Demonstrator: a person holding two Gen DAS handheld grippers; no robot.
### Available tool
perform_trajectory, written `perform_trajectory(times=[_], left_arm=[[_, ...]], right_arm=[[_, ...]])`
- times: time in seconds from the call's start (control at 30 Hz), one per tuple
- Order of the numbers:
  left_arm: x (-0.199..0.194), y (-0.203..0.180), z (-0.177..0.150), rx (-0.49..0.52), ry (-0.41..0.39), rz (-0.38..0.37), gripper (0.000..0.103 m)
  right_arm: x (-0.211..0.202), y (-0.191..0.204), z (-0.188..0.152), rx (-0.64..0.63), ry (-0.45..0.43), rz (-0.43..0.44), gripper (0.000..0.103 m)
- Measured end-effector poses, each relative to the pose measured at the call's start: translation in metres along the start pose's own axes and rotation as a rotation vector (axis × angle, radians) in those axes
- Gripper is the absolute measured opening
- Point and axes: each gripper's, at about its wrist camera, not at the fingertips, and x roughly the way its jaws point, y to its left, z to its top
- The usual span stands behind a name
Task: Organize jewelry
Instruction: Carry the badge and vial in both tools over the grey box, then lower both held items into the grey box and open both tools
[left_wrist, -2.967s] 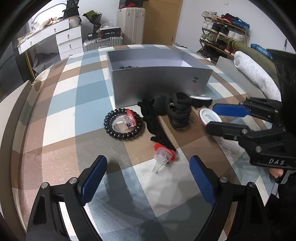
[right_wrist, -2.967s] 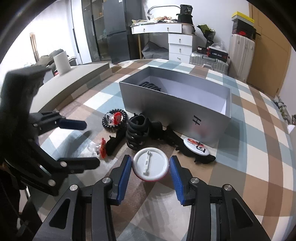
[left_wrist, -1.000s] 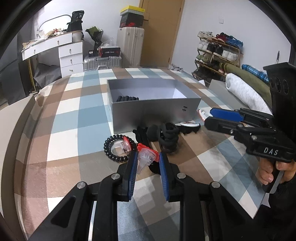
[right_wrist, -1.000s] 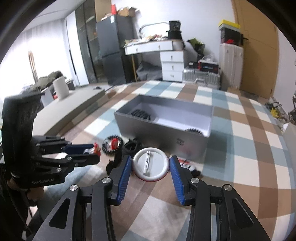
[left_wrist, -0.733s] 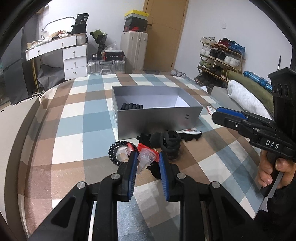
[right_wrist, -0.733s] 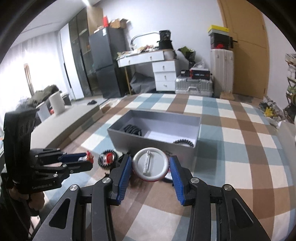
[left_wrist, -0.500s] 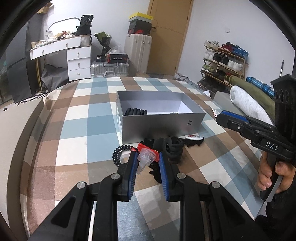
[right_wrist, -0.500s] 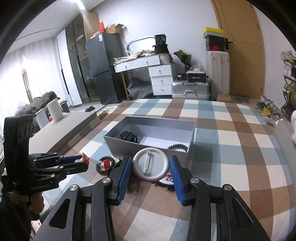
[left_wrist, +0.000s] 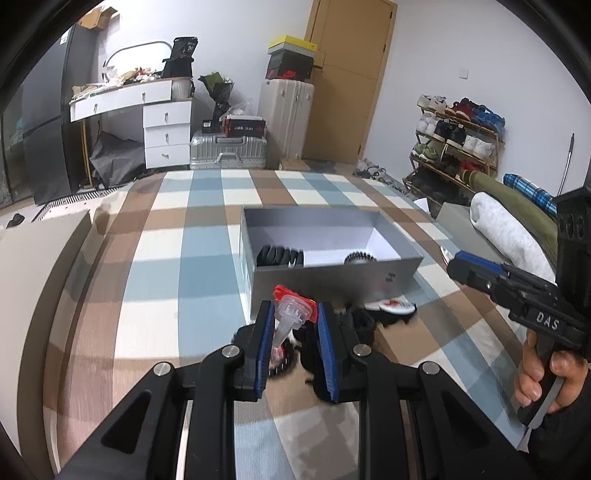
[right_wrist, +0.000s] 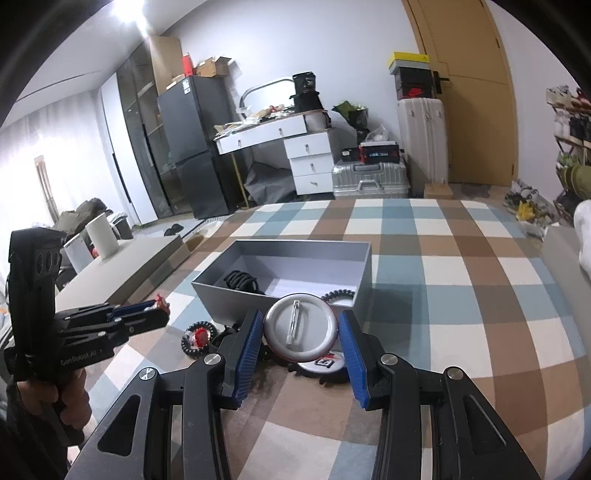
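Observation:
My left gripper (left_wrist: 294, 322) is shut on a clear hair clip with a red top (left_wrist: 291, 312) and holds it in the air, in front of the near wall of the grey open box (left_wrist: 332, 275). My right gripper (right_wrist: 301, 330) is shut on a round white pin badge (right_wrist: 300, 328), pin side towards me, held above the table before the box (right_wrist: 214, 291). The box holds black hair ties (left_wrist: 279, 255) and a beaded bracelet (right_wrist: 338, 295). Each gripper shows in the other's view: the right one (left_wrist: 465, 267), the left one (right_wrist: 155, 308).
On the checked tablecloth (left_wrist: 177, 280) before the box lie a black spiral hair tie with a red clip (right_wrist: 197, 338), black scrunchies (left_wrist: 360, 321) and a second badge (left_wrist: 391, 305). A grey bench (right_wrist: 122, 273) runs along the left side.
Both grippers closed on their items, the clip and the badge, and lifted them off the table. Over the last second both kept rising and the box now lies lower in view.

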Motion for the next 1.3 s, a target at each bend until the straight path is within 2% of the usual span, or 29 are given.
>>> perform_trajectory(times=[0.23, 0.5, 0.67, 1.03, 1.3], left_arm=[[0.010, -0.003, 0.022, 0.017, -0.049, -0.009, 0.018], [0.035, -0.004, 0.036, 0.037, -0.060, -0.024, 0.018], [0.048, -0.006, 0.038, 0.042, -0.042, -0.035, 0.018], [0.048, -0.004, 0.036, 0.028, -0.058, -0.031, 0.018], [0.053, -0.008, 0.034, 0.039, -0.041, -0.029, 0.018]], right_arm=[[0.001, 0.002, 0.010, -0.008, -0.016, -0.002, 0.041], [0.015, 0.005, 0.023, -0.016, -0.022, 0.010, 0.042], [0.028, -0.001, 0.025, 0.004, -0.008, -0.002, 0.042], [0.040, -0.015, 0.030, 0.063, -0.007, 0.007, 0.042], [0.056, -0.010, 0.032, 0.066, 0.022, 0.018, 0.042]])
